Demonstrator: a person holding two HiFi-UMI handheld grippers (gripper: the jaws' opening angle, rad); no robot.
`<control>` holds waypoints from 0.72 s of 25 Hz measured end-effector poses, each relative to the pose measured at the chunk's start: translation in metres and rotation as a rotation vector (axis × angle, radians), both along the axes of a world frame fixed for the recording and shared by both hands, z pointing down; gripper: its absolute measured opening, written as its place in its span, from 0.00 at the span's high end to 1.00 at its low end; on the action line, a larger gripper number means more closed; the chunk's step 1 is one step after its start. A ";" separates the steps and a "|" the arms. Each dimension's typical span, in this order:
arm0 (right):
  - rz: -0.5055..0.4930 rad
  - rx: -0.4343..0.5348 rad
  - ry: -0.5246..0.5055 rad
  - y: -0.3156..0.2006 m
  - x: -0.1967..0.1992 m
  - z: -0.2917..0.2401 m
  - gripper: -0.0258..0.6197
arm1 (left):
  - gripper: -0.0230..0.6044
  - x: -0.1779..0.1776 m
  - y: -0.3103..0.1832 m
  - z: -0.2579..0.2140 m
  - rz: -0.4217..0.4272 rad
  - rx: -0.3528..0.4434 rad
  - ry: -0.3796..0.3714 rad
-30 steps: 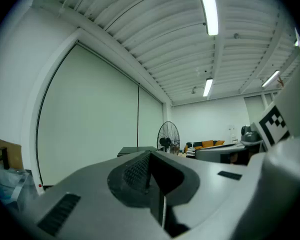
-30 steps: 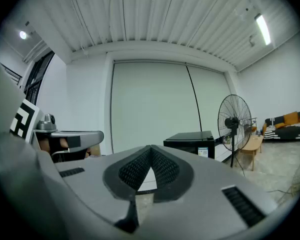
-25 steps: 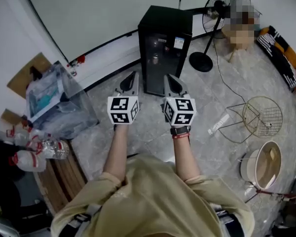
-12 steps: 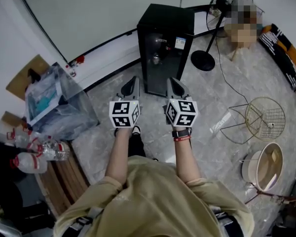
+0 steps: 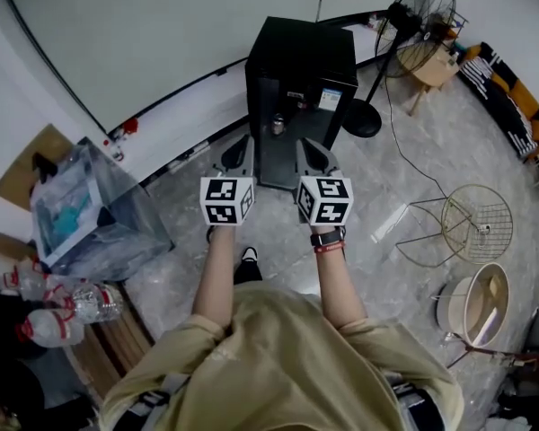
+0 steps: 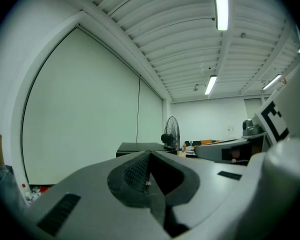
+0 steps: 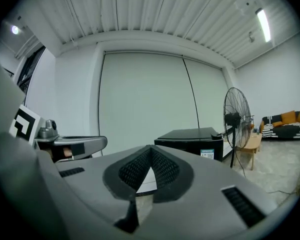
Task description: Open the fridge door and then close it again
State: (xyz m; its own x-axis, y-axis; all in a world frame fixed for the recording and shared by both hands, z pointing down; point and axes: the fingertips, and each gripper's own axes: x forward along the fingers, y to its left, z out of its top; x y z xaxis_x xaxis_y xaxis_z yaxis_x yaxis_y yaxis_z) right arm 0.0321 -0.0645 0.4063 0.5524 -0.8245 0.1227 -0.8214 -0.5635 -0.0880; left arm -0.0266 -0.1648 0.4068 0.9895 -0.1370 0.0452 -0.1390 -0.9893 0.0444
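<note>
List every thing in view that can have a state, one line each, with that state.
Fridge door: closed.
Left gripper: shut, nothing held.
Right gripper: shut, nothing held.
Fan: standing upright; cannot tell whether it is running.

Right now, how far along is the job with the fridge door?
Nothing looks done: the fridge door looks closed. In hand: the left gripper and the right gripper, both shut and empty, are held out toward it without touching it. Left: reach the door, open it, then close it.
</note>
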 end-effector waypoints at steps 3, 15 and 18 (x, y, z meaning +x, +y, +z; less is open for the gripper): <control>0.022 -0.010 0.004 -0.029 0.020 -0.004 0.93 | 0.93 0.023 -0.031 -0.005 0.017 -0.007 0.007; 0.098 -0.077 0.001 -0.115 0.082 0.013 0.93 | 0.93 0.095 -0.114 0.027 0.125 -0.054 -0.045; 0.111 -0.085 0.006 -0.133 0.095 0.018 0.93 | 0.93 0.111 -0.131 0.039 0.153 -0.062 -0.064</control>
